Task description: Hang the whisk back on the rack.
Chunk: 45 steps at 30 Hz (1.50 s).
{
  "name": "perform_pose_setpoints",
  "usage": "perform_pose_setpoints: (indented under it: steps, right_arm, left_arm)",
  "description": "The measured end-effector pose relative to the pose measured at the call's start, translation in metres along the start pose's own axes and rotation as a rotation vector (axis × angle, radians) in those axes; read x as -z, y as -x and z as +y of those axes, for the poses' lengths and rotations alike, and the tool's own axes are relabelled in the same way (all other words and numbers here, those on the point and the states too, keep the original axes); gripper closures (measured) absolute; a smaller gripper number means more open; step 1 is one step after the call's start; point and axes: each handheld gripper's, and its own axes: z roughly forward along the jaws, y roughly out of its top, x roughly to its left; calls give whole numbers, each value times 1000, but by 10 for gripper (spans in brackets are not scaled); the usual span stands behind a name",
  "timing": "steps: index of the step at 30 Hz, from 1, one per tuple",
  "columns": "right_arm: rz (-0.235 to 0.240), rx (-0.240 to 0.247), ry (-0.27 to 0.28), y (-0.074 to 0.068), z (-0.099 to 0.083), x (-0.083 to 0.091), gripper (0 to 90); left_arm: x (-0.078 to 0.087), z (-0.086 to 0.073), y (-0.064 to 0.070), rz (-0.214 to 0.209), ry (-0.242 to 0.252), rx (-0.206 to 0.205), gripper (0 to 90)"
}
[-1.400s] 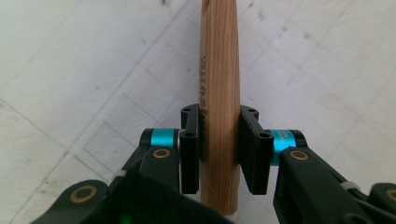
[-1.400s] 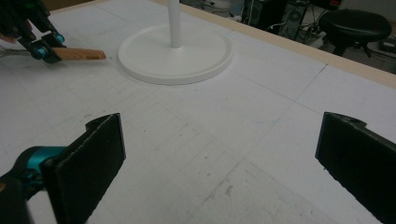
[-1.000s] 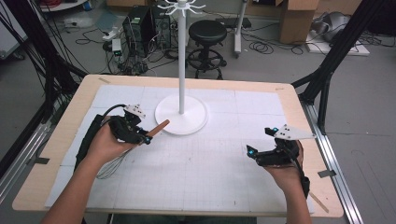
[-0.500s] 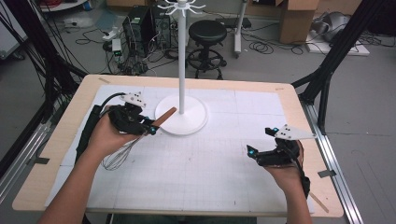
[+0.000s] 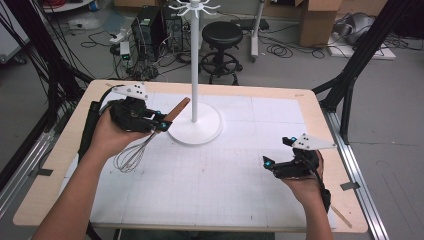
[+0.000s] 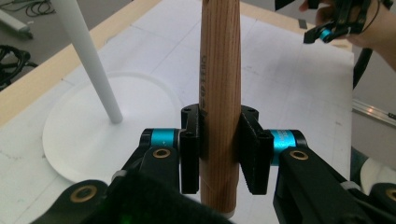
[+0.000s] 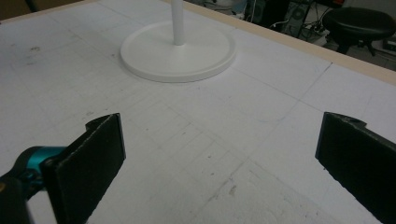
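Whisk [image 5: 145, 145], wooden handle, wire head; high view: carried above the table's left half by the left gripper [image 5: 159, 124], beside the white stand [image 5: 195, 127]. Long axis diagonal: handle tip up and right toward the pole, wires down and left under the hand. Right gripper [image 5: 270, 164] idle, well apart near the right edge.

Left gripper view: jaws clamped on the handle [image 6: 219, 84] at mid-length, grip square. Advice: keep the clamp firm, raise along the pole to the hooks, avoid knocking it.

Right gripper view: jaws spread wide, holding nothing, over the table [image 7: 196, 154].
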Motion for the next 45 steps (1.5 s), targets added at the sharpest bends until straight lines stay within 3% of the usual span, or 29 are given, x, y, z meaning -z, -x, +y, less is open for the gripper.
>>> perform_pose_setpoints:
  steps: [10, 14, 21, 31, 45]
  right_arm:
    - [1, -1, 3, 0, 0, 1, 4]
    - [-1, 2, 1, 0, 0, 0, 4]
    - [1, 1, 1, 0, 0, 1, 4]
    - [2, 3, 4, 0, 0, 1, 4]
    - [1, 1, 1, 0, 0, 1, 4]
  left_arm:
    - [5, 18, -3, -4, 61, -17, 721]
    - [7, 29, -4, -27, 105, -32, 721]
    - [8, 49, -4, 4, 111, -65, 721]
    - [15, 71, -9, 14, 161, -64, 721]
    - [22, 95, -13, 31, 179, -69, 721]
